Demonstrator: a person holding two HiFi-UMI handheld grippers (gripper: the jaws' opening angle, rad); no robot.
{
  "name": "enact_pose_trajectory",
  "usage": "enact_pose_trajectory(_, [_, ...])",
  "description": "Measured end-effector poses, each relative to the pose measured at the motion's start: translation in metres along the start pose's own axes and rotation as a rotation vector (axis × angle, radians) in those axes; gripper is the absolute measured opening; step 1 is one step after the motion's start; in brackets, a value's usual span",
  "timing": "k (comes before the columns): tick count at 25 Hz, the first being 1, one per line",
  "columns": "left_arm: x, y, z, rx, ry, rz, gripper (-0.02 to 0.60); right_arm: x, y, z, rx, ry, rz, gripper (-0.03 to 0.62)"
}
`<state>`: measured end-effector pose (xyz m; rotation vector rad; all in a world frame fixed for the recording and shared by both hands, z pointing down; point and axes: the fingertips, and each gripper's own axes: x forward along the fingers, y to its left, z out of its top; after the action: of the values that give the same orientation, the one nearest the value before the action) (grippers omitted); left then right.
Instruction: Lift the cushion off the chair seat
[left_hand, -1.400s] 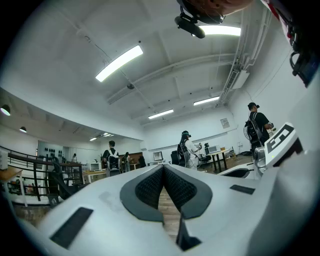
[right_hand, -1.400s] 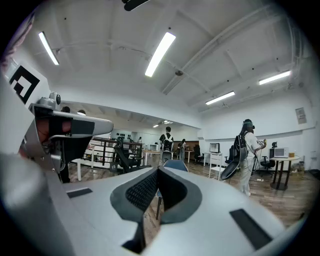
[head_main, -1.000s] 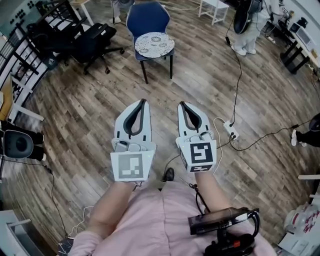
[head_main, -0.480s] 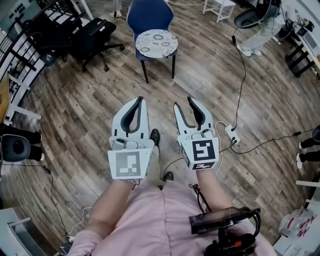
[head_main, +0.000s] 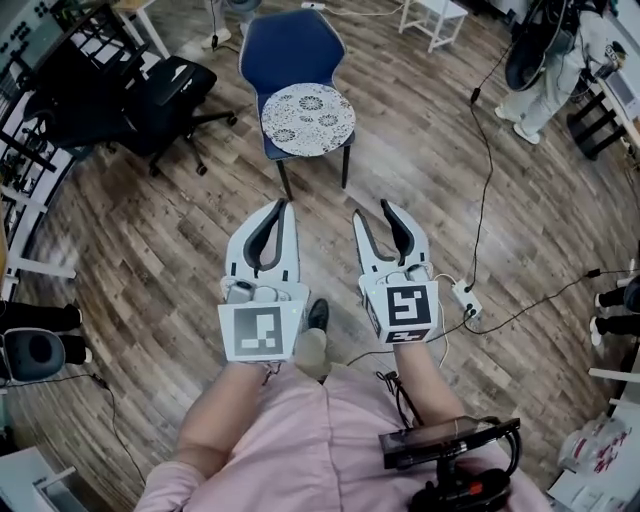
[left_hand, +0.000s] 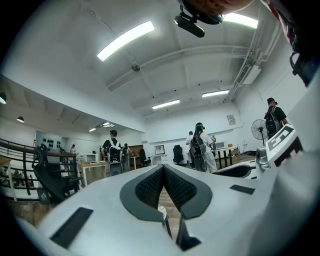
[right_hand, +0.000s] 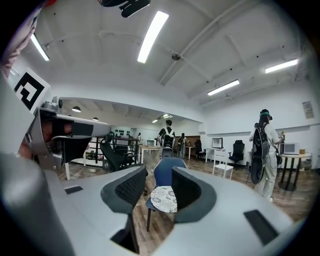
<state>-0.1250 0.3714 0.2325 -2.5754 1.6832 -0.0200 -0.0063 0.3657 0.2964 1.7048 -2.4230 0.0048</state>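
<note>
Nothing done yet tbh: the round patterned cushion (head_main: 308, 119) lies on the seat of the blue chair (head_main: 290, 45), and both my tongs hang well short of that chair. My left gripper (head_main: 283, 204) is pinched together on nothing, my right gripper (head_main: 373, 208) is spread wide, empty. Approach, grab and lift all left

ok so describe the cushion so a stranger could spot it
On the wood floor ahead stands a blue chair beside a black office chair. The cushion lies on its seat: round, white, with a dark lacy pattern, where both chairs are plain.
</note>
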Motion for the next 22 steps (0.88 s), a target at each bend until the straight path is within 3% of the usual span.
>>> enact_pose_trajectory(10, [0.096,0.061,0.009,0.0,-0.038,-0.038,0.011,0.101,-0.031,0.038,-0.033,-0.026,-0.065,0.143])
enact_pose_trajectory(22, [0.171,0.065,-0.012,0.007,-0.007,-0.072,0.011,0.159,-0.083,0.027,-0.01,-0.004,-0.108,0.133])
